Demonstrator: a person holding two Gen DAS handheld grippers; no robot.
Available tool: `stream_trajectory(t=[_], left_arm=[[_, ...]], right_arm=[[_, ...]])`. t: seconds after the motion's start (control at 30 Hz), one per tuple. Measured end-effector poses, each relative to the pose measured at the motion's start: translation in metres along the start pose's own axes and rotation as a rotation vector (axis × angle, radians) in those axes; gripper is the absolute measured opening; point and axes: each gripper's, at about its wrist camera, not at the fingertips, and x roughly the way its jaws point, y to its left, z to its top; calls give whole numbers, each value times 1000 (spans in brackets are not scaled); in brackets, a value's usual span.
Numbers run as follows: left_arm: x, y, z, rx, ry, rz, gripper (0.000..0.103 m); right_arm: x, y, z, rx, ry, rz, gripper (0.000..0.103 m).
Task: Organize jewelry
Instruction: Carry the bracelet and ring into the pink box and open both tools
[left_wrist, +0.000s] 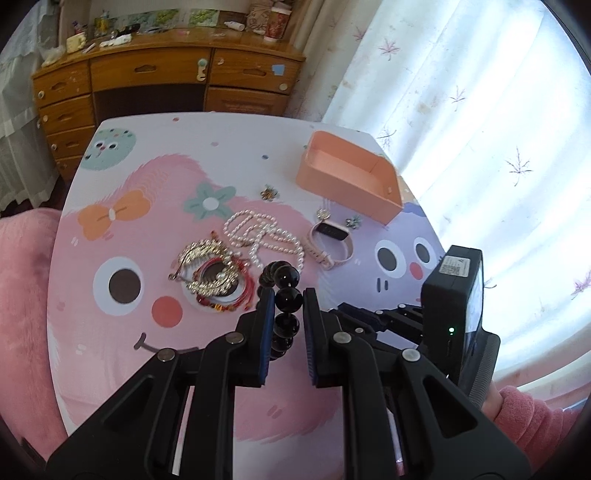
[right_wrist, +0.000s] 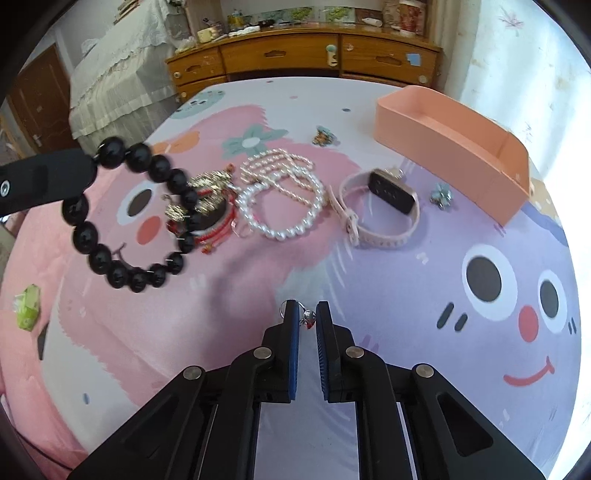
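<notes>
While the left claw (left_wrist: 289, 295) is clamped on a black bead bracelet (right_wrist: 129, 218), lifted clear of the worktop (right_wrist: 258, 280) w/ the loop hanging free, the right claw (right_wrist: 307, 314) sits low at the near edge, nearly shut on a small silver ring w/ a red charm (right_wrist: 308, 317) — pinched, as far as I can tell. Both pieces look meant for the peach tray (right_wrist: 454, 147) at far right, which is empty. Rest of the jewelry waits mid-worktop: pearl necklace (right_wrist: 280, 195), gold and red bangle pile (right_wrist: 210, 199) to its left, pink smartwatch (right_wrist: 384, 206) to its right, near the tray, plus two small brooches (right_wrist: 323, 136). Holding the bracelet by one bead prob. keeps it from snagging the pile.
</notes>
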Motion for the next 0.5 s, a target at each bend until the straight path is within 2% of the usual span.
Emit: stream_trajectory(t=[0.27, 0.4, 0.5], left_arm=[[-18, -40, 48, 118, -75, -75, 12], [-17, -65, 81, 195, -165, -93, 12], [-12, -81, 107, 214, -234, -109, 13]], right_arm=[[-44, -16, 40, -26, -100, 41, 9], [-65, -38, 61, 4, -153, 43, 9], [-79, -61, 76, 31, -180, 34, 9]])
